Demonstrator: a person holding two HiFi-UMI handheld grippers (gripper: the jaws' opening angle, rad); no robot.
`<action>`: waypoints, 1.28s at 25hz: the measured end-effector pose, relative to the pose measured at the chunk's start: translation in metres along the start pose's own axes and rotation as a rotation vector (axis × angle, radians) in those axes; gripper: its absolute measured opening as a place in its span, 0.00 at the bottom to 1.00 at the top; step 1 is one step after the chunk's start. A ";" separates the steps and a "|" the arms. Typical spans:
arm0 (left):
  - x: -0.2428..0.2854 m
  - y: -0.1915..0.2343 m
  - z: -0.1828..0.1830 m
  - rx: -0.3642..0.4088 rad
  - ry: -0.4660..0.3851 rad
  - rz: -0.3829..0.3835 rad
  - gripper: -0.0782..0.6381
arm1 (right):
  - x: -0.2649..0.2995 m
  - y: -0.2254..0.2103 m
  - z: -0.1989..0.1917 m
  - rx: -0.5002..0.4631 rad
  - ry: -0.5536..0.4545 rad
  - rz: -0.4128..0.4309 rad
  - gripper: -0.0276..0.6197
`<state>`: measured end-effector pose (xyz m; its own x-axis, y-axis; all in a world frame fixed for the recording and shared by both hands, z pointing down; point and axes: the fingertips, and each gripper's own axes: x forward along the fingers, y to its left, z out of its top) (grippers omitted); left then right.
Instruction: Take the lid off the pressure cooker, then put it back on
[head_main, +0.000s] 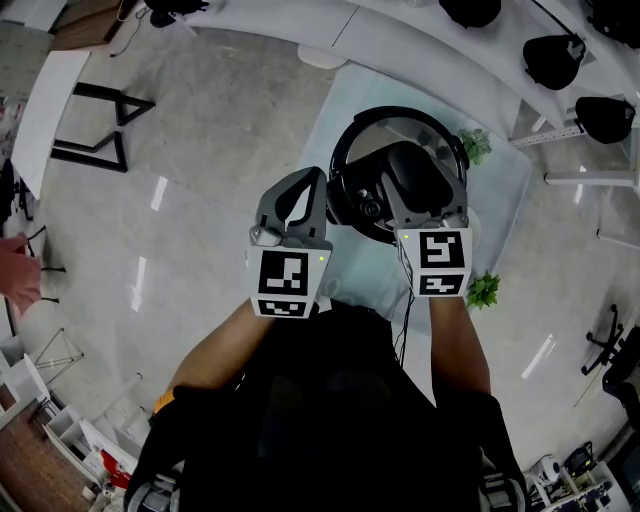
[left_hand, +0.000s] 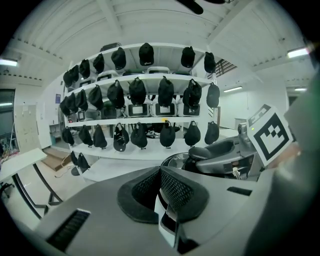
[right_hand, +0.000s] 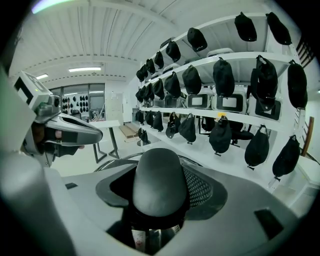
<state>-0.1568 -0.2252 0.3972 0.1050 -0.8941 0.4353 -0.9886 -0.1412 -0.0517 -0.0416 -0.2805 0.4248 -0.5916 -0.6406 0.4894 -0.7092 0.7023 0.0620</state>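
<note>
The pressure cooker (head_main: 352, 150) stands on a pale table (head_main: 500, 190), its lid (head_main: 440, 128) a dark round disc with a black rim. My right gripper (head_main: 408, 182) reaches over the lid and is shut on the black lid handle (right_hand: 157, 180), which fills the gap between its jaws. I cannot tell whether the lid is lifted off the pot. My left gripper (head_main: 310, 182) hovers just left of the cooker, shut, with its pads (left_hand: 175, 192) together and nothing between them. In the left gripper view the lid (left_hand: 176, 161) and right gripper (left_hand: 225, 156) show to the right.
Two small green plants (head_main: 476, 146) (head_main: 484, 290) sit on the table right of the cooker. White shelves with several black caps (left_hand: 137, 92) run behind it. A white table with black legs (head_main: 95, 120) stands at the far left. The person's arms fill the lower head view.
</note>
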 end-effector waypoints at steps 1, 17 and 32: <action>-0.002 0.000 0.001 0.002 -0.003 -0.003 0.12 | -0.003 0.000 0.002 0.000 -0.005 -0.004 0.49; -0.034 -0.027 0.010 0.040 -0.068 -0.126 0.12 | -0.076 0.001 0.005 0.071 -0.035 -0.136 0.49; -0.079 -0.086 -0.032 0.113 -0.041 -0.327 0.12 | -0.163 0.025 -0.061 0.206 0.001 -0.333 0.49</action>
<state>-0.0838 -0.1289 0.3958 0.4206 -0.8096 0.4094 -0.8840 -0.4673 -0.0159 0.0606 -0.1389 0.3997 -0.3154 -0.8228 0.4727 -0.9246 0.3785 0.0421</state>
